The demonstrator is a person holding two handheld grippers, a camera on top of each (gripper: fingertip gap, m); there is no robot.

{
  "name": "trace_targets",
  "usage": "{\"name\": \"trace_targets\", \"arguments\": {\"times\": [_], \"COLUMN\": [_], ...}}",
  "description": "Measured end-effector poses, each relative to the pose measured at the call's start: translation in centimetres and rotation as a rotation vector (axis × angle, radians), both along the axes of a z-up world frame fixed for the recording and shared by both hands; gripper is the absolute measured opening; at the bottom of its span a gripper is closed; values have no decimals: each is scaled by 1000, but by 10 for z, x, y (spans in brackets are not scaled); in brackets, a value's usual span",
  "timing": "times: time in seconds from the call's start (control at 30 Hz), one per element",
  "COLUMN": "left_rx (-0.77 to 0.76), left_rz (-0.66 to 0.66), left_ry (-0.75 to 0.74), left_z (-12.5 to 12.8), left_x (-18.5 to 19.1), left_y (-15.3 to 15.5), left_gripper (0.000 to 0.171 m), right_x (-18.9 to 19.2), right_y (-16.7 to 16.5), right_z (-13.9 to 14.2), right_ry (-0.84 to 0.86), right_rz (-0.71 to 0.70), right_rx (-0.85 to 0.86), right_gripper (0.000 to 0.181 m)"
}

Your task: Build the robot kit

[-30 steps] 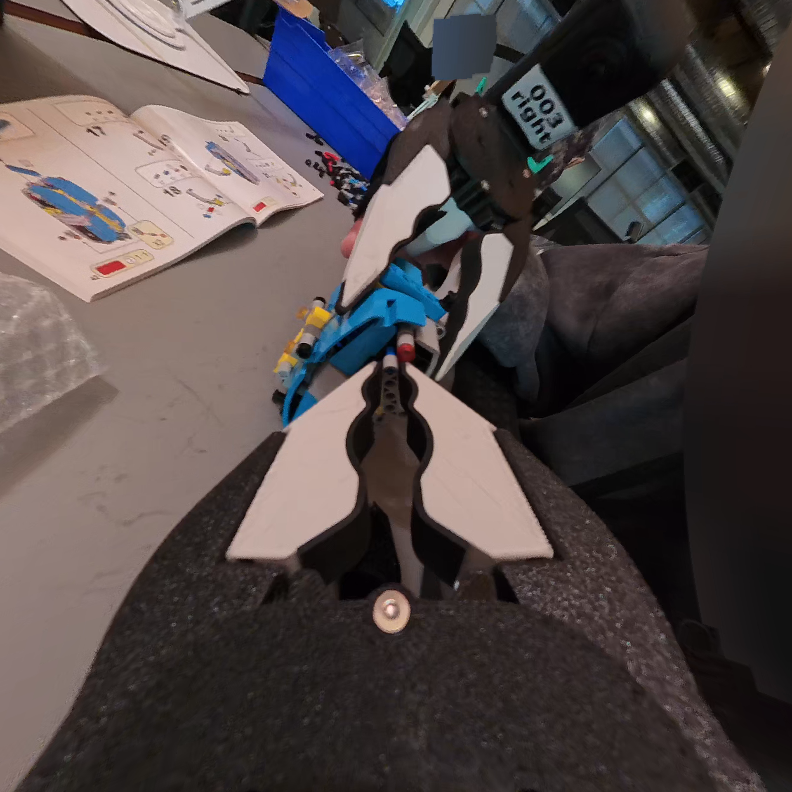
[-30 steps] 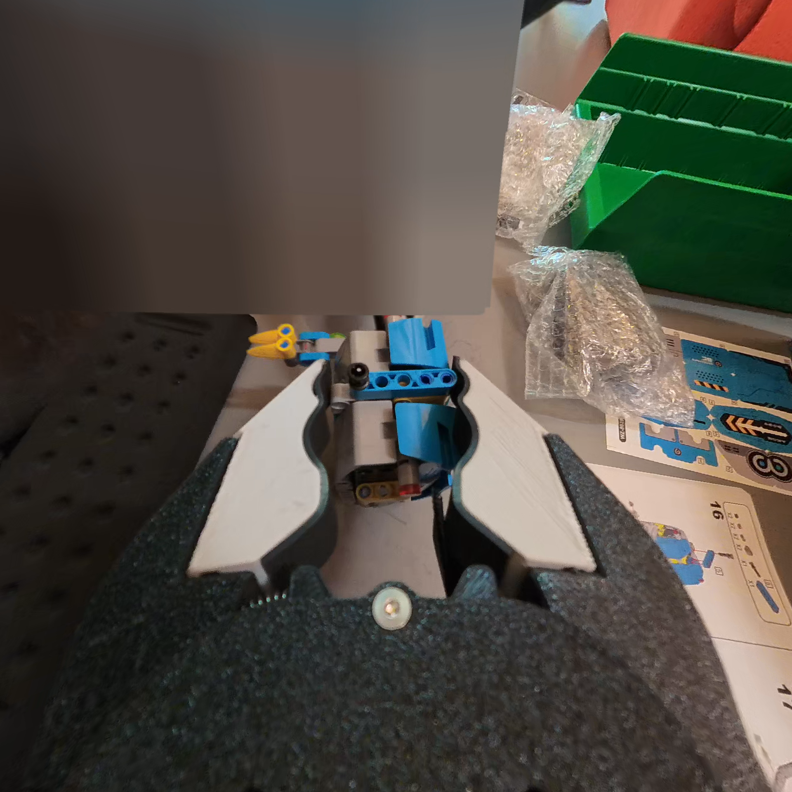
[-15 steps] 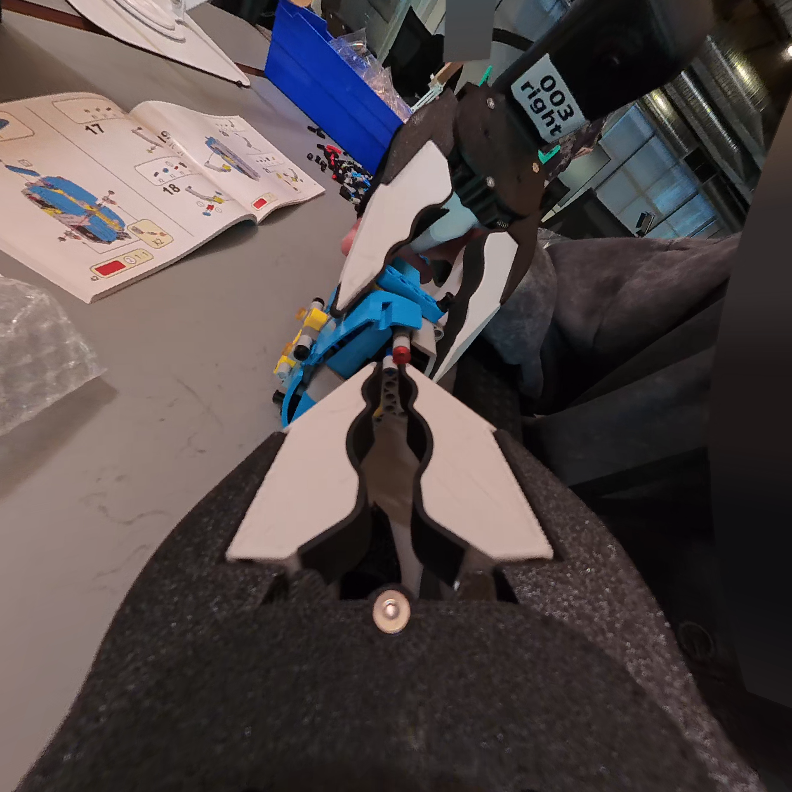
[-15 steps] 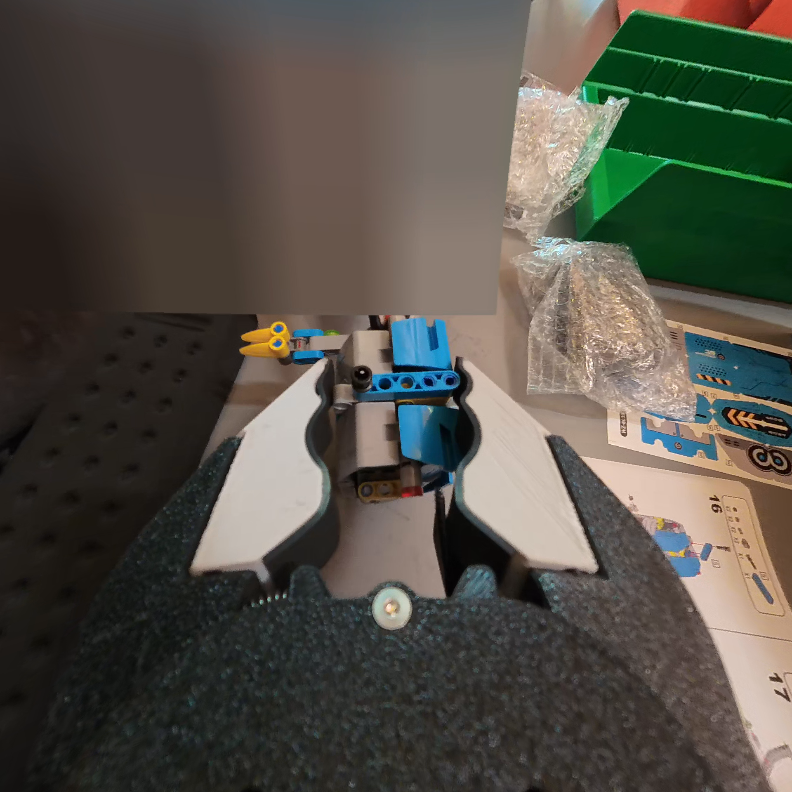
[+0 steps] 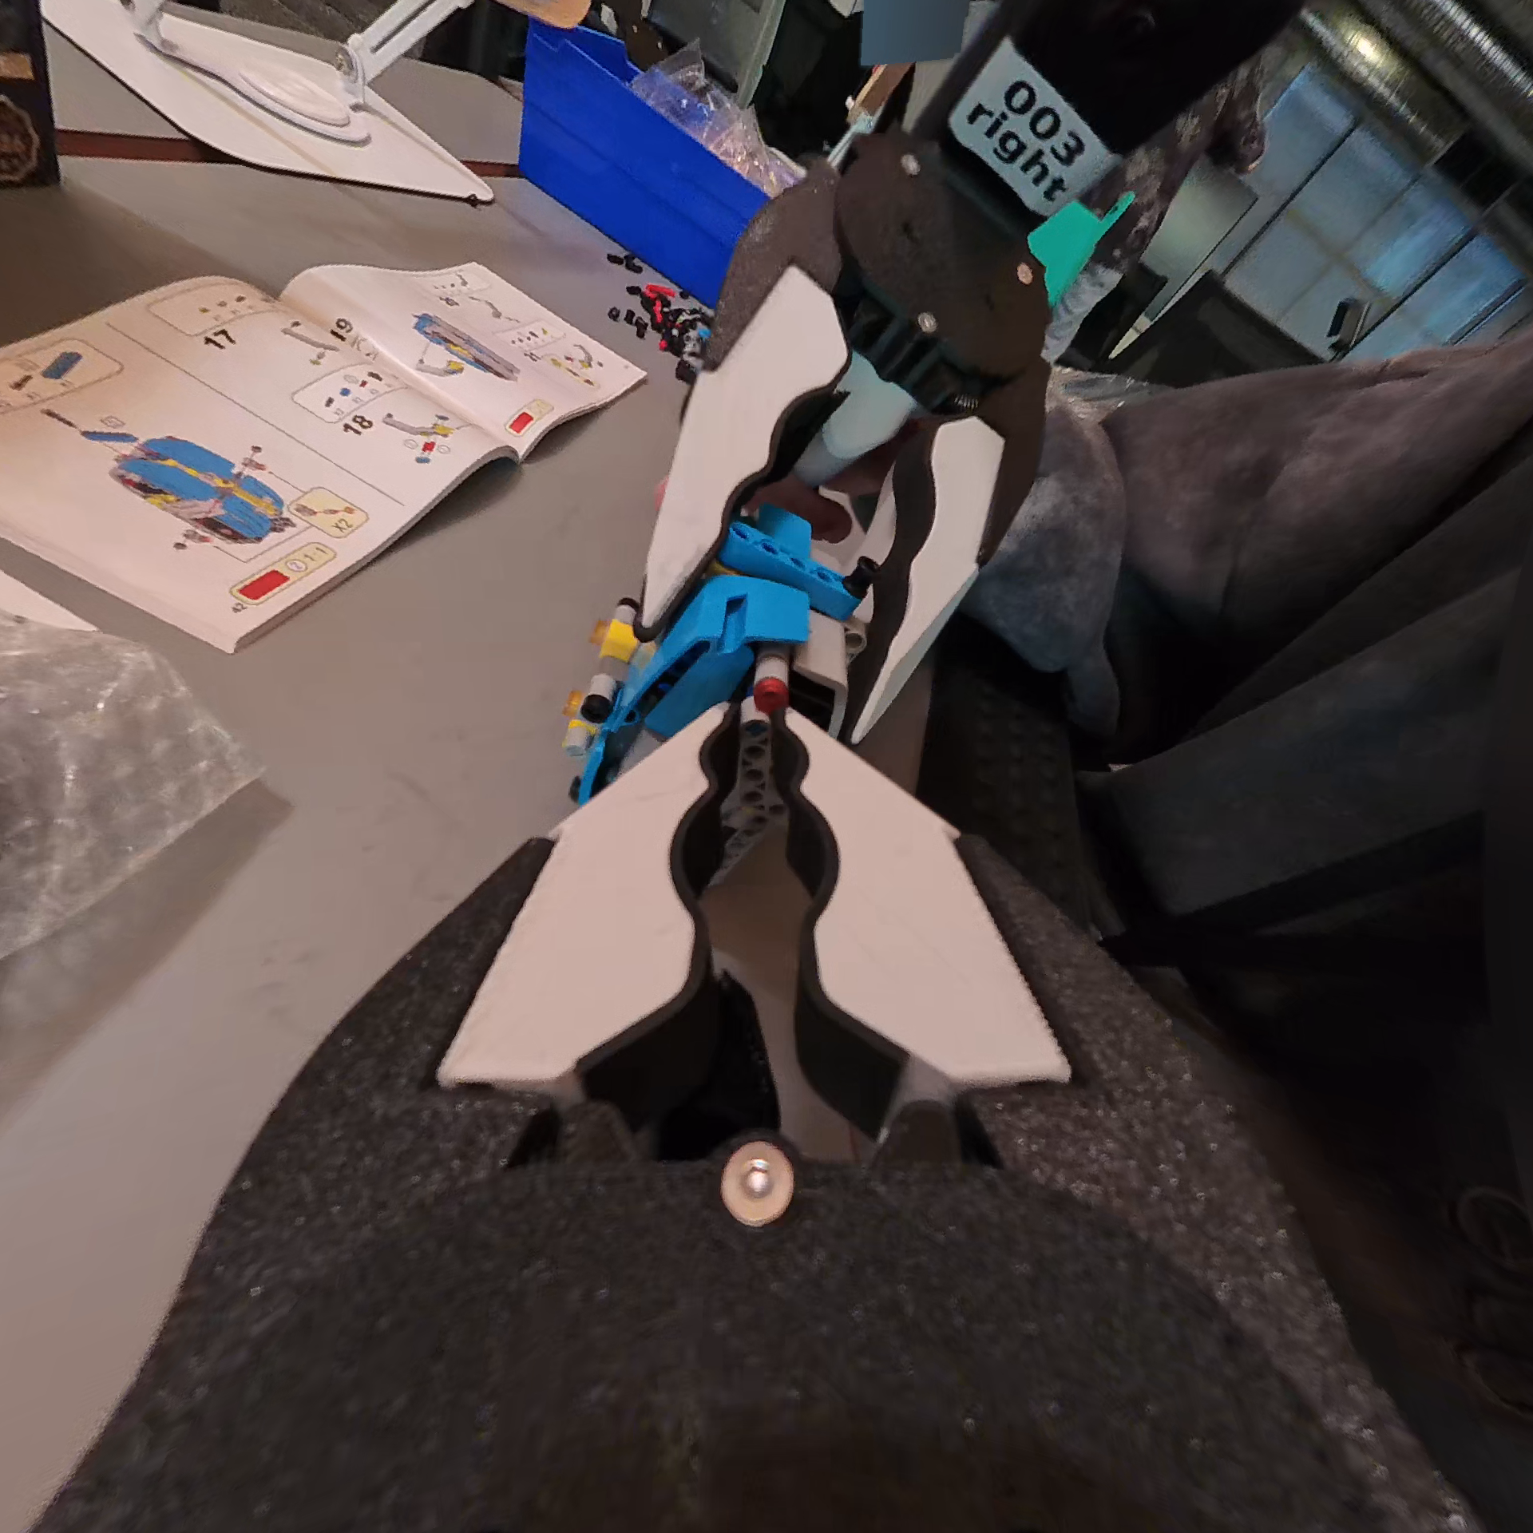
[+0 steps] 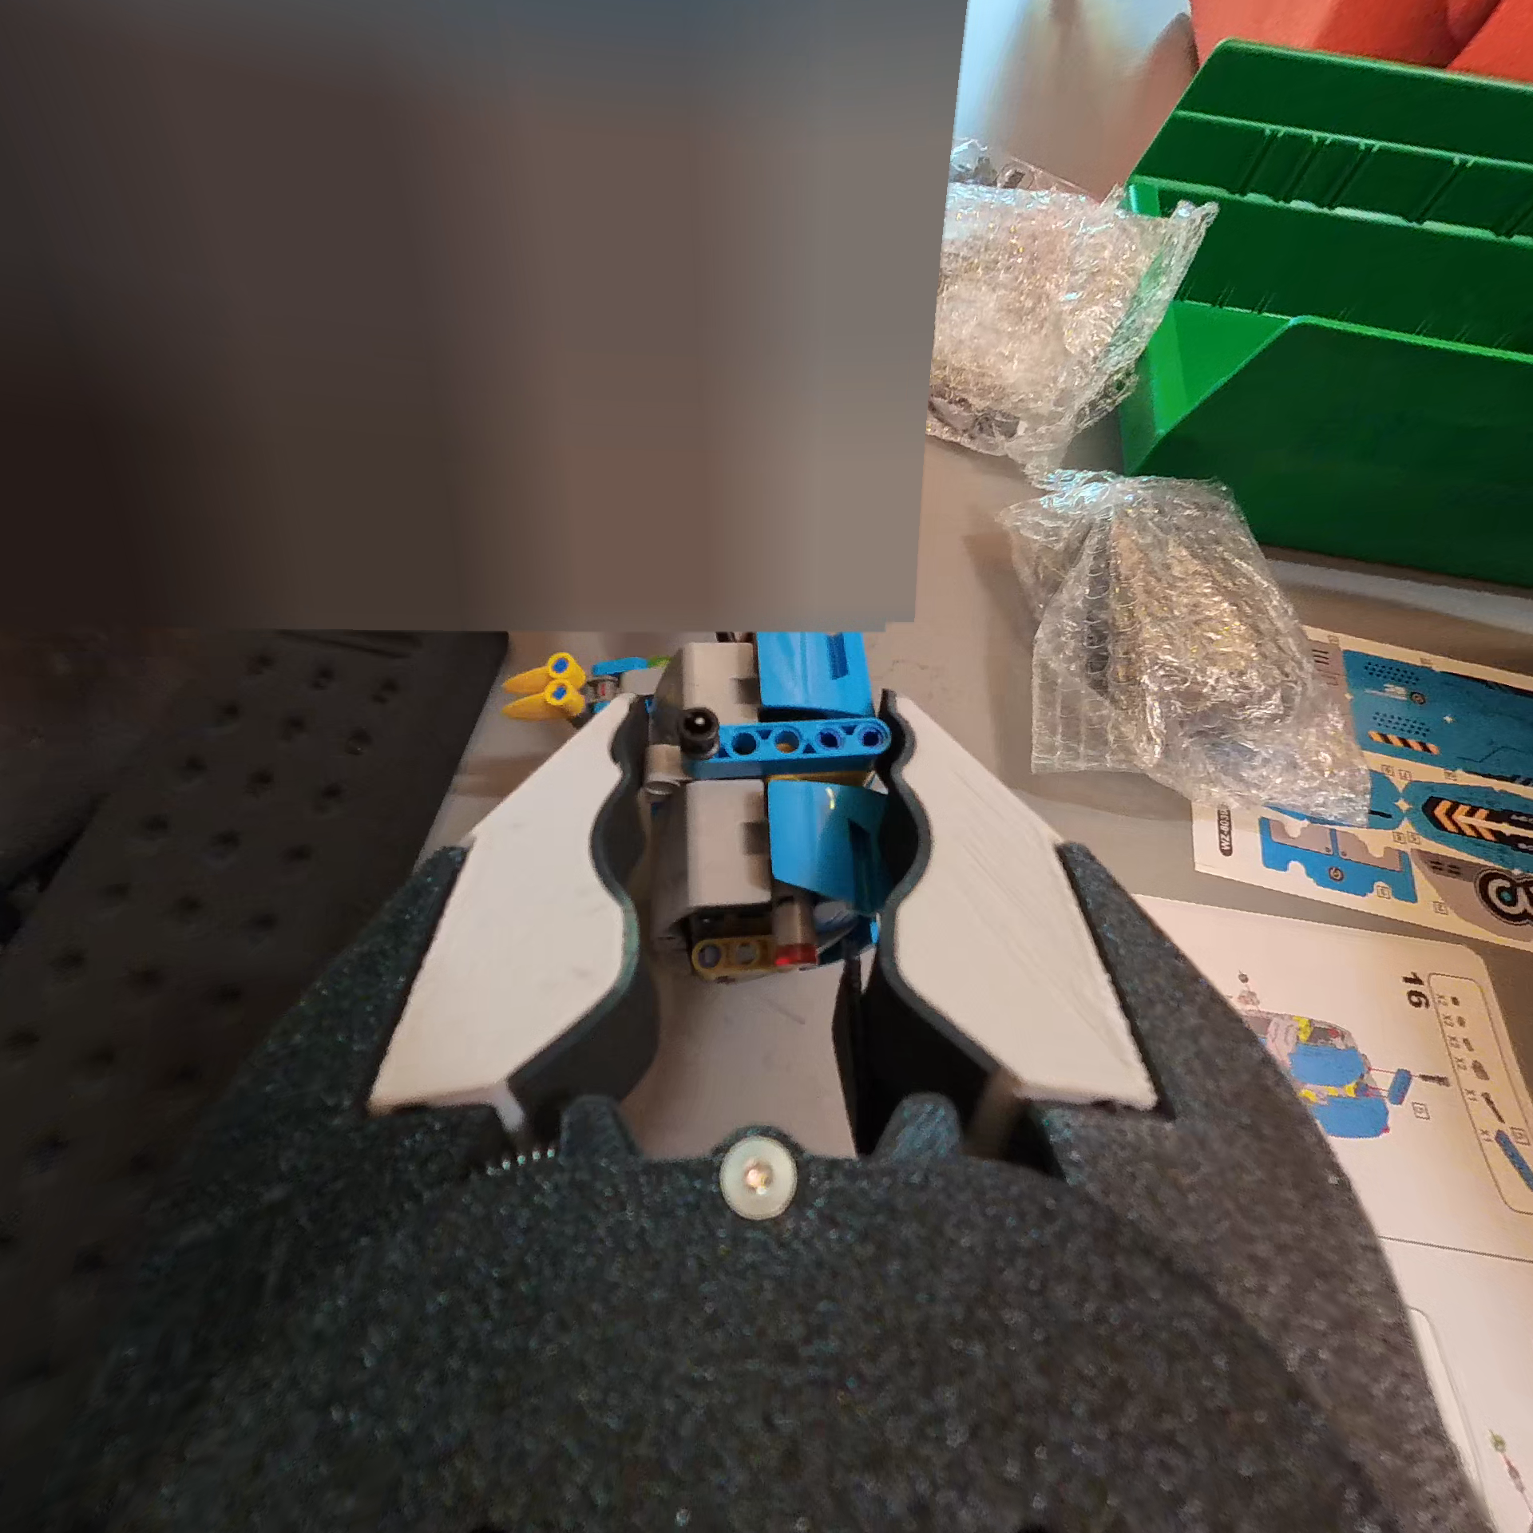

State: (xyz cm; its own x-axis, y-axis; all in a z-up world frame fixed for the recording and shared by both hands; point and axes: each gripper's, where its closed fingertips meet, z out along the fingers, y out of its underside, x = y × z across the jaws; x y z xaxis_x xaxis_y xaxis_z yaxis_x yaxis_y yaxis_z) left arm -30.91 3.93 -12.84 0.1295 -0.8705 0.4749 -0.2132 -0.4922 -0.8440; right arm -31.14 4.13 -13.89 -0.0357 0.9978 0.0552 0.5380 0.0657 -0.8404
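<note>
A small brick model (image 5: 747, 614), blue and grey with yellow tips, is held just above the grey table's edge. My right gripper (image 6: 763, 722) is shut on it, its fingers clamping the blue side and the grey block (image 6: 717, 846). It also shows in the left wrist view (image 5: 759, 672), coming from above. My left gripper (image 5: 751, 726) is shut on a grey holed beam (image 5: 751, 780). The beam's far end meets the model beside a red-tipped pin (image 5: 771, 688). A blur patch hides the left gripper in the right wrist view.
An open instruction booklet (image 5: 290, 431), a blue bin (image 5: 630, 174), small loose parts (image 5: 664, 315) and bubble wrap (image 5: 83, 788) lie on the table (image 5: 373, 747). A green bin (image 6: 1344, 398), plastic bags (image 6: 1161, 630) and a sticker sheet (image 6: 1410, 788) are to the right. Less than 4 cm separates the two grippers' tips.
Both grippers keep their hold. The right gripper and the model have shifted and tilted slightly. The beam stays against the model by the red-tipped pin.
</note>
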Motion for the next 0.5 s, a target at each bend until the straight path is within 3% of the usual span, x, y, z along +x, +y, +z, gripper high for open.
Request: {"name": "trace_targets", "arguments": {"times": [0.5], "left_rx": [-282], "left_rz": [-25], "left_ry": [-154], "left_z": [2], "left_x": [4], "left_y": [-2], "left_gripper": [4], "right_x": [0], "right_y": [-2], "right_z": [0], "right_ry": [6], "right_rz": [3], "right_rx": [10], "right_gripper": [54]}}
